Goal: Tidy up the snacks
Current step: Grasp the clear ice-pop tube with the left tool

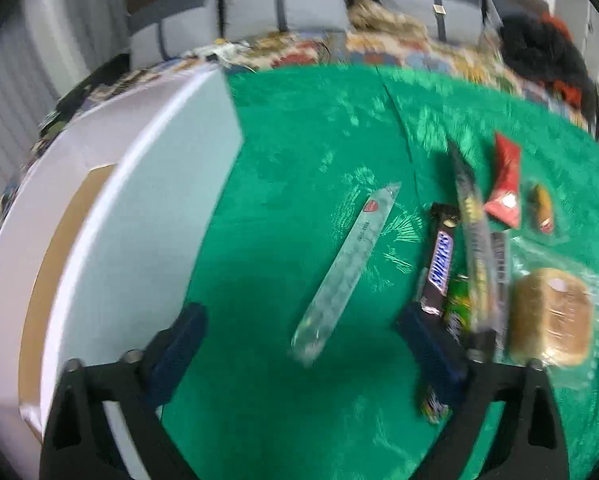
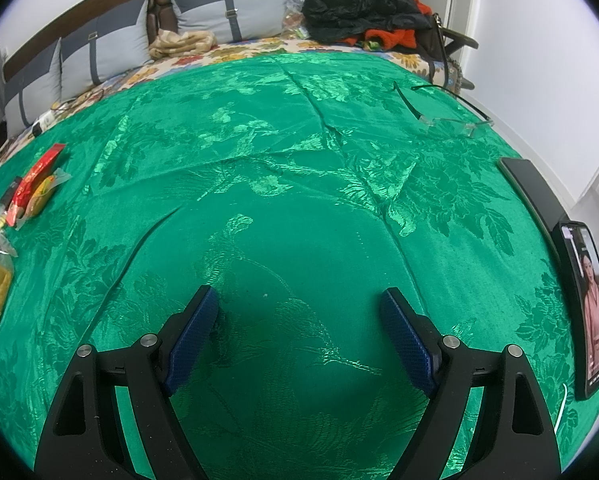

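- The left gripper stands with its blue-padded jaws wide apart and nothing pressed between them; a long silver foil stick pack lies on the shiny green patterned cloth between and just ahead of the fingers.
- The right gripper is likewise open and empty over bare cloth, well apart from the snacks.
- The other snacks cluster to the right in the left wrist view: a brown Snickers bar, a red foil packet, and a clear-wrapped sponge cake.
- A white cardboard box stands on the left, probably where the snacks go.
- The stick pack looks light, thin and slippery, and likely bends; gripping across its narrow width near the middle seems safest.
- The cake is probably soft, so a gentle squeeze suits it.
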{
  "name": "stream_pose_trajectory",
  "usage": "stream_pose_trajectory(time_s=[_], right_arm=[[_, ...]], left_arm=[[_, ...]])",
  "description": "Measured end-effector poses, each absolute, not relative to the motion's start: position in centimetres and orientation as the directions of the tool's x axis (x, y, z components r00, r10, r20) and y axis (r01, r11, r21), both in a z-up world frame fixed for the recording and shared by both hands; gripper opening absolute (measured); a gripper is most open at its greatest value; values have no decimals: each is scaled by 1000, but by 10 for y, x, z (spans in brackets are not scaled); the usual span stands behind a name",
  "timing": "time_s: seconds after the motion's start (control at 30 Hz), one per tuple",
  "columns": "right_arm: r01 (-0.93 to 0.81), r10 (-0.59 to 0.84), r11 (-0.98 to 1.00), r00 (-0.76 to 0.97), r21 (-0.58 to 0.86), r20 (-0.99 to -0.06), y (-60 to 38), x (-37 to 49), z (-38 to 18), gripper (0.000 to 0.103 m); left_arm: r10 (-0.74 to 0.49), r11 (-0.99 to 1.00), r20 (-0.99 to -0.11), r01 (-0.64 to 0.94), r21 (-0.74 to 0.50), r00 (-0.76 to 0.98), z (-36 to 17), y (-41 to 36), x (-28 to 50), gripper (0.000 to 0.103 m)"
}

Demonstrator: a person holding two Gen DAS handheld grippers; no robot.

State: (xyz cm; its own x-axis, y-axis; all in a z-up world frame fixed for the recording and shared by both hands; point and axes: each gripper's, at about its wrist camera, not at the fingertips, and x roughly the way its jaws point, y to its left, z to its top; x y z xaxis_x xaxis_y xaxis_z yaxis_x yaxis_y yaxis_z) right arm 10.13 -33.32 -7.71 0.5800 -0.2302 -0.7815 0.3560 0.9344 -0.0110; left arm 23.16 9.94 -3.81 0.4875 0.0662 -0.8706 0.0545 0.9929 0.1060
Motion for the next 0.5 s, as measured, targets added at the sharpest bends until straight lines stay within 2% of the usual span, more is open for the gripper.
stream_pose_trajectory(time_s=[0.03, 0.1, 0.17, 0.2, 0.3, 0.5], right_arm=[[356, -230, 934, 580, -11, -781, -333, 101, -77, 86], [356, -230, 934, 580, -11, -781, -333, 101, -77, 86], [356, -230, 935, 580, -11, -781, -333, 101, -77, 86], [356, -230, 935, 580, -11, -781, -333, 101, -77, 86], [355, -230, 935, 580, -11, -781, -333, 101, -77, 86], [355, -229, 935, 581, -10, -781, -333, 101, -77, 86]], left_arm=[[80, 989, -881, 75, 130, 466, -44, 95, 240, 77], [95, 980, -899, 118, 160, 428, -56, 87, 253, 68], [62, 981, -902, 142, 134, 427, -62, 83, 258, 49], [34, 984, -904, 141, 104, 427, -62, 83, 258, 24], [-25, 993, -901, 112, 27, 433, -59, 86, 246, 18], [-63, 998, -904, 11, -65, 423, -60, 93, 171, 19]])
